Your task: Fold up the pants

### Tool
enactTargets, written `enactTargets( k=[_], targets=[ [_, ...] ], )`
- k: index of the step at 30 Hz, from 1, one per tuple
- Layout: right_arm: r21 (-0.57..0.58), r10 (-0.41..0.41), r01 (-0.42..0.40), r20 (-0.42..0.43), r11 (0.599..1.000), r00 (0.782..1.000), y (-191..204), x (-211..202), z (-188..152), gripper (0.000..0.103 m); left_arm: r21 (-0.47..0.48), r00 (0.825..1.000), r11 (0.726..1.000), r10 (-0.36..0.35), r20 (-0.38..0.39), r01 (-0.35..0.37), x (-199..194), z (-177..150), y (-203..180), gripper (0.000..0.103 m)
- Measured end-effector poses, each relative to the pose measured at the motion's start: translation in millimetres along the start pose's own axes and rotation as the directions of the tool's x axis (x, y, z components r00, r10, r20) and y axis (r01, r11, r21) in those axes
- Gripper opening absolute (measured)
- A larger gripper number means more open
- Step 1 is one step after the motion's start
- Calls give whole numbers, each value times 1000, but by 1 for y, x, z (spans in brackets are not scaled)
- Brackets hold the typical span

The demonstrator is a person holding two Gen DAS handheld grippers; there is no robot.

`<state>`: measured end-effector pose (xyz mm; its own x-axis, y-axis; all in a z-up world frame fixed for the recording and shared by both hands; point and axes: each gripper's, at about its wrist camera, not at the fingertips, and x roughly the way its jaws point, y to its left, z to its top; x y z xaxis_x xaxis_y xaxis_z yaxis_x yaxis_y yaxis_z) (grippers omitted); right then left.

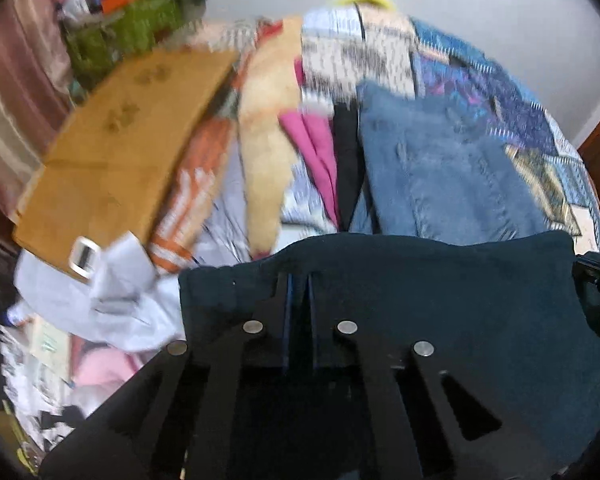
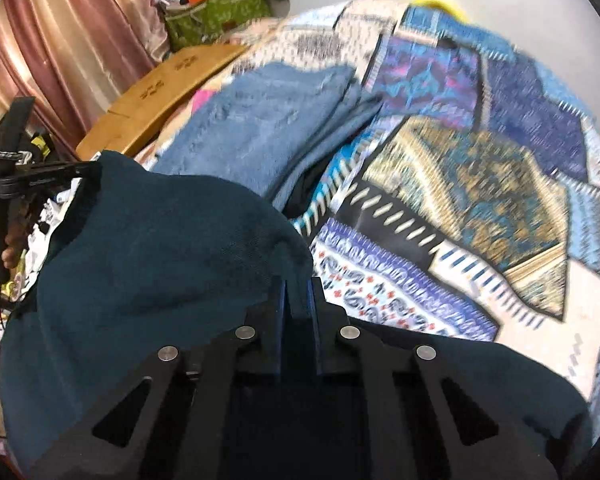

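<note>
Nearest to each camera, the dark teal pants (image 1: 420, 300) are pinched along one edge by both grippers. The left gripper (image 1: 299, 280) is clenched on the cloth near one end of that edge, its jaws drawn almost together with a fold of the fabric caught between the blue pads. The right gripper (image 2: 298, 284) is clamped in the same way on the other end of the edge, where the dark cloth is seen bunched up between its pads. The edge appears to be gripped at two well-separated points so that it can be kept taut and carried as a straight line, which is judged to be what a clean fold calls for. In the right wrist view the cloth is seen stretched from the near gripper toward the other one at the far left, with the rest of the garment hanging or draped below the held edge. Just beyond the pants, a patterned bedspread (image 2: 440, 208) is spread over a bed, and it is judged to serve as the flat surface on which the fold is to be laid. Farther on, blue jeans (image 1: 440, 168) lie on the bedspread beside a magenta garment (image 1: 320, 148) and a tan cloth (image 1: 264, 140), apparently set aside. At the left, a wooden board (image 1: 120, 152) is seen, with pink curtains (image 2: 60, 48) beyond.
</note>
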<state>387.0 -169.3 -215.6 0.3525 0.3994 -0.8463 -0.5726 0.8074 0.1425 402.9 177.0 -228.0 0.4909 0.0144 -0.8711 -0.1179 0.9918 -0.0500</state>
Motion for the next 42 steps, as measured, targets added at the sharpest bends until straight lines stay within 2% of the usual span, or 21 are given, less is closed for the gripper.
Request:
enactTargets(
  k=[4, 8, 12, 14, 20, 22, 24, 29, 33, 35, 37, 38, 40, 42],
  targets=[
    [-9, -37, 38, 87, 999, 996, 4, -30, 14, 9, -4, 994, 1000, 10, 112, -9, -44, 16, 3, 6],
    [-14, -96, 101, 207, 995, 974, 9, -67, 33, 9, 15, 978, 1000, 17, 209, -20, -84, 34, -4, 6],
    [12, -93, 93, 278, 996, 956, 11, -100, 38, 9, 22, 963, 999, 17, 268, -24, -112, 38, -11, 6],
    [-9, -96, 103, 286, 995, 953, 18, -111, 33, 9, 25, 962, 999, 14, 272, -22, -119, 32, -13, 6],
    [-27, -79, 88, 256, 996, 964, 36, -121, -6, 9, 21, 968, 1000, 3, 250, -9, -129, -3, -12, 5],
    [-12, -62, 68, 257, 998, 964, 41, -125, -20, 9, 22, 968, 1000, 15, 251, -21, -135, -21, -12, 1],
    [-8, -51, 55, 258, 998, 965, 48, -129, -33, 9, 24, 964, 999, 35, 262, -43, -143, -35, -11, 1],
    [-10, -31, 35, 256, 999, 966, 68, -135, -65, 9, -17, 968, 999, 31, 250, -28, -156, -72, 2, 1],
    [-38, -32, 43, 244, 998, 969, 85, -135, -88, 9, -50, 978, 999, -8, 208, 19, -157, -92, 9, 2],
    [-50, -31, 44, 231, 998, 972, 93, -133, -99, 9, -75, 980, 997, -20, 197, 36, -160, -97, 9, 8],
    [-65, -31, 46, 219, 997, 975, 99, -130, -111, 7, -78, 983, 996, -24, 184, 39, -163, -101, 4, 28],
    [-74, -32, 49, 214, 996, 976, 103, -129, -117, 5, -77, 982, 996, -19, 189, 34, -165, -102, 1, 34],
    [-101, -22, 43, 200, 994, 980, 110, -128, -130, 2, -65, 979, 998, -14, 203, 28, -170, -103, -9, 58],
    [-132, -29, 53, 183, 990, 983, 118, -125, -142, 2, -42, 976, 999, -21, 219, 31, -176, -103, -22, 68]
  ],
)
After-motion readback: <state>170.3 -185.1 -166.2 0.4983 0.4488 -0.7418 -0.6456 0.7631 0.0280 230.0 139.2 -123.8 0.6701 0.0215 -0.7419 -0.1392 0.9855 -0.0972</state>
